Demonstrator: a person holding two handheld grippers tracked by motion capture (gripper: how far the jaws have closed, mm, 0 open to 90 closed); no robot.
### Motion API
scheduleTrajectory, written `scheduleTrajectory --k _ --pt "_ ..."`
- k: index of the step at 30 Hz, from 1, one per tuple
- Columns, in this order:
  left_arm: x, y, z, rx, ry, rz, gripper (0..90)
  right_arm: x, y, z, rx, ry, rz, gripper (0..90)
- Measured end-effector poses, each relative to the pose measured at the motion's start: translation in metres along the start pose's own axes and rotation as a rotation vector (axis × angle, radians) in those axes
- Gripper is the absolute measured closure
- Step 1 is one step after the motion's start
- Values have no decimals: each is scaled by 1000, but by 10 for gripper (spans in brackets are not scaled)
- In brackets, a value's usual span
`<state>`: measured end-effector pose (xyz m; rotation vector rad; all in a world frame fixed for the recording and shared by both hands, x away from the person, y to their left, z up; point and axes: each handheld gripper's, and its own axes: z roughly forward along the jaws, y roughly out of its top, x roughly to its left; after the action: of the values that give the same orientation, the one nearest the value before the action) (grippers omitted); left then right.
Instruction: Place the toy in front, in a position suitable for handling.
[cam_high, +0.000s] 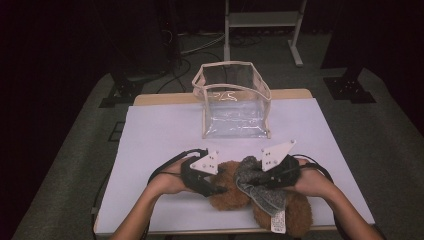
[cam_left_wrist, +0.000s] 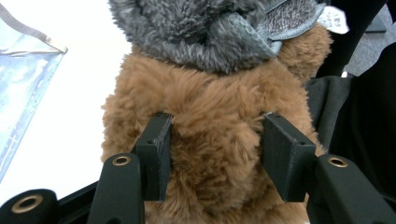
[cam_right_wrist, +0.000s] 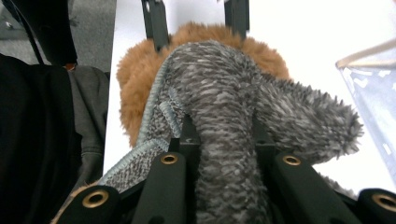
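A brown plush toy (cam_high: 227, 197) lies at the front of the white table (cam_high: 160, 135), with a grey fuzzy garment (cam_high: 252, 180) draped over it. My left gripper (cam_high: 216, 189) comes in from the left, shut on the toy's brown body (cam_left_wrist: 215, 107); both pads (cam_left_wrist: 156, 149) sink into the fur. From the right, my right gripper (cam_high: 252, 181) is shut on a bunched fold of the grey garment (cam_right_wrist: 219, 102), which runs up between its jaws. The left gripper's fingers (cam_right_wrist: 155, 21) show beyond the toy in the right gripper view. A white label (cam_high: 278, 220) hangs off the garment.
A clear plastic bag with beige trim (cam_high: 235, 100) stands open and upright at the back middle of the table, also visible as the bag's edge (cam_left_wrist: 23, 88) and corner (cam_right_wrist: 373, 88). The toy overhangs the table's front edge. A metal stand (cam_high: 262, 20) is behind the table.
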<state>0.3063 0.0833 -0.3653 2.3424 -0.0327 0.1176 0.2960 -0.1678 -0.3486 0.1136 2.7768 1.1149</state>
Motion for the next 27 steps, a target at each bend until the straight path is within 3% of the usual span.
scheduleTrajectory --k 4,8,15,17,20,22,23,27 --pt "1 -1 -1 9 5 -3 477 -2 10 3 -12 3 -18 732" --pt "1 -3 -1 4 3 -3 480 -7 2 -5 -14 -18 -1 730" --pt "1 -3 -3 -12 -2 -18 475 -24 -35 -45 -39 -122 119 728" --pt "1 -3 -4 -17 -6 -20 463 -24 -43 -46 -50 -108 151 728" --pt "4 2 -9 -19 -15 -19 450 -19 -48 -42 -68 -86 158 729" --pt "5 5 -13 -39 -20 -17 451 -17 -48 -40 -74 -81 160 730" --pt "6 10 -16 -69 -27 -22 451 -12 -48 -37 -93 -55 160 731" --pt "7 16 -12 -36 -23 -10 444 0 -44 -33 -96 -34 131 732"
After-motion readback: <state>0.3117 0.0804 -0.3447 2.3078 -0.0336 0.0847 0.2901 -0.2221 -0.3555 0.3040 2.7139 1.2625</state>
